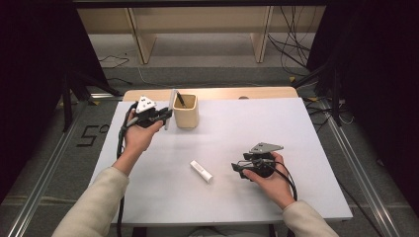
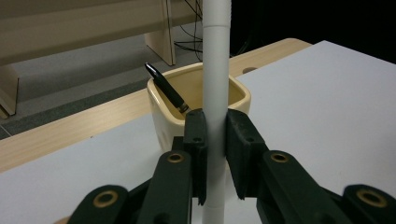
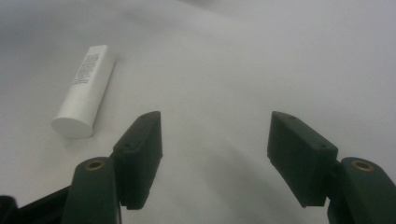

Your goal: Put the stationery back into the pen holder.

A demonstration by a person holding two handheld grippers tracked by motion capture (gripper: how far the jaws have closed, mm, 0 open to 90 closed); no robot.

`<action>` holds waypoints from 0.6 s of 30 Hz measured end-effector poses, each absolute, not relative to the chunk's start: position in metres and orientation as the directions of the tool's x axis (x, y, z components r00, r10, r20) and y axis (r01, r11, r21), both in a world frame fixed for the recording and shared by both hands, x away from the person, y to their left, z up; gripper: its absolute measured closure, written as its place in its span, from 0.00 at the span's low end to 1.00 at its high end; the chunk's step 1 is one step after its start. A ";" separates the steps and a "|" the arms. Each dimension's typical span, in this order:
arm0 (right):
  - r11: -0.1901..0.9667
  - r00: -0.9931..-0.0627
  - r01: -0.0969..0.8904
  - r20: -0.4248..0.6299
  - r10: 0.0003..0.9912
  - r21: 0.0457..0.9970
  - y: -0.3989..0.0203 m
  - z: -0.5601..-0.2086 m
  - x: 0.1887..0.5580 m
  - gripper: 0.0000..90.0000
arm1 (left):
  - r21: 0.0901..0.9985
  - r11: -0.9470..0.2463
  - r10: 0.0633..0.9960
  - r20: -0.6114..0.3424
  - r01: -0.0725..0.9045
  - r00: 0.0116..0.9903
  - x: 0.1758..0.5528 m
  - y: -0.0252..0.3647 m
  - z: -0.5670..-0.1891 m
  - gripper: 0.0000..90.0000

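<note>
white pen (image 2: pixel 215 70) clamped upright in left gripper (image 1: pixel 167 114), upper left of frame, just beside cream cup (image 1: pixel 187 114) holding black pen (image 2: pixel 166 88); best lowered plumb inside rim; right gripper (image 3: pixel 212 154) spread, empty, near white tube (image 3: pixel 86 88).

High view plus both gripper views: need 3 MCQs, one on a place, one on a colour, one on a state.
1. Where does the small white tube lie?
A. inside the cup
B. flat on the white table, between the two hands
C. on the floor

2. What colour is the cup?
A. cream
B. red
C. blue

3. What state is the left hand-held gripper in?
A. open over bare table
B. shut on the black pen
C. shut on the white stick

Answers:
1 B: the high view shows it lying on the table, apart from the open right hand-held gripper.
2 A: pale cream walls, with a black pen leaning inside.
3 C: both pads press the upright stick beside the cup.
</note>
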State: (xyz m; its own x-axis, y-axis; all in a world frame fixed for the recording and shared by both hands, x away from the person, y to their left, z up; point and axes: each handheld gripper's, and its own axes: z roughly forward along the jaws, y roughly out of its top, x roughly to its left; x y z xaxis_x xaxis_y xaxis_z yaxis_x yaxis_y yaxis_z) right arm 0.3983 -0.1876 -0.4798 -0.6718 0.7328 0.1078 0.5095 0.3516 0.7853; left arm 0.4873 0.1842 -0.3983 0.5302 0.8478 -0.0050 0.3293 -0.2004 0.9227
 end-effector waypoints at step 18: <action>0.351 -0.672 0.512 0.111 0.732 0.784 -0.188 -0.480 0.399 0.40 | 0.938 -0.175 0.860 -0.001 0.298 0.510 0.514 0.175 -0.392 0.88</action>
State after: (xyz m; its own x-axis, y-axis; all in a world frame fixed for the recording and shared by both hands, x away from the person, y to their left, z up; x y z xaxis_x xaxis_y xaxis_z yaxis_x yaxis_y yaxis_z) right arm 0.3988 -0.1881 -0.4798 -0.6724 0.7318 0.1114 0.5117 0.3507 0.7844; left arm 0.5140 0.1747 -0.3924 0.5096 0.8604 -0.0008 0.2976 -0.1754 0.9384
